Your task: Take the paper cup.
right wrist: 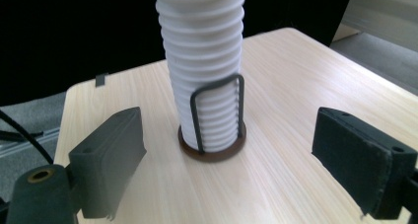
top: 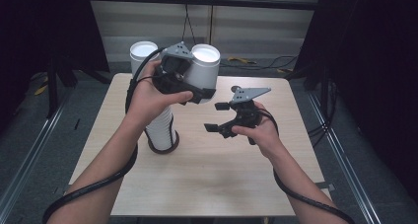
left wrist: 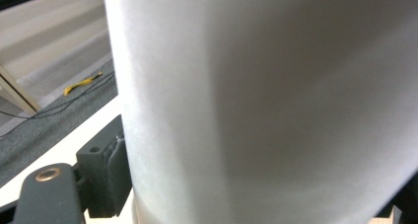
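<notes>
A light wooden table (top: 207, 174) stands on a grey floor, with dark curtains at both sides and a pale wall at the far end. On the left part of the table there is a tall stack of white cups (top: 161, 128) inside a wire holder (right wrist: 217, 110) with a round brown base. The top of this stack (top: 143, 50) rises behind the left hand (top: 150, 98).

The left gripper (top: 190, 83) is held high above the table, to the right of the stack top. It pinches one single white cup (top: 204, 68), which is lifted free of the stack and a little tilted, with its open mouth up and toward the far side. In the left gripper view the cup wall (left wrist: 266, 105) is very close, and one black pad (left wrist: 111, 169) presses on its left side; the other pad is hidden behind the cup. The cup therefore sits between the jaws, not beside them.

The right gripper (top: 217, 116) is lower and to the right, over the middle of the table, and it points left toward the stack. Its jaws are spread and hold nothing. In the right gripper view the stack (right wrist: 207, 71) stands between the two pads (right wrist: 111, 160) but farther away, well apart from them. The right hand (top: 261, 132) holds this gripper from the near side, and a cable trails along each forearm.
</notes>
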Demonstrator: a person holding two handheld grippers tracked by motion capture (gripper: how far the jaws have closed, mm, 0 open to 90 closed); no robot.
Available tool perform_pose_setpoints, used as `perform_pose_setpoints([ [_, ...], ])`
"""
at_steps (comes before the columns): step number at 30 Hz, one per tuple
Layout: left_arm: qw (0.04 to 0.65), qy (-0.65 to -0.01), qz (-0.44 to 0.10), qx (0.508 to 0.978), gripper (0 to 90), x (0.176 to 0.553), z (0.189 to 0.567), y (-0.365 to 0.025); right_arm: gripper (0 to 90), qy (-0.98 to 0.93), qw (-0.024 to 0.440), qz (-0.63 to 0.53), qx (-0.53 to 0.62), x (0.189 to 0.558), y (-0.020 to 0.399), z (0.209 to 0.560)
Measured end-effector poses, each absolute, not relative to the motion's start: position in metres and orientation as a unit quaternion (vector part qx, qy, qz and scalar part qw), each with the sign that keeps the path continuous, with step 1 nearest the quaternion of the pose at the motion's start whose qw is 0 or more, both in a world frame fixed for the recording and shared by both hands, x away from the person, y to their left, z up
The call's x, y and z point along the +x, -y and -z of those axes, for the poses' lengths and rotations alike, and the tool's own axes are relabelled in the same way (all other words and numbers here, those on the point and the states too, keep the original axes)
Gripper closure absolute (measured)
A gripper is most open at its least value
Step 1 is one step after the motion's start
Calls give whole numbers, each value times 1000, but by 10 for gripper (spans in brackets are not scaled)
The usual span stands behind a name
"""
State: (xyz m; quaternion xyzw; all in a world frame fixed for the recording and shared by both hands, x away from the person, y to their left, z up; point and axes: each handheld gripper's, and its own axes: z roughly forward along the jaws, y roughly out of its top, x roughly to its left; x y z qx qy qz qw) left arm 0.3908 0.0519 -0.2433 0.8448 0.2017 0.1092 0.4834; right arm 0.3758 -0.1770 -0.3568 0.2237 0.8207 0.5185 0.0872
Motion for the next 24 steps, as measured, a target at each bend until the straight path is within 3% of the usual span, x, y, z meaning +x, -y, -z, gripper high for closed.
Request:
perform_pose_setpoints([
  [24,415,-185,-97,886,155,388,282,-40,122,-832,76,-496,237,365,211,380],
])
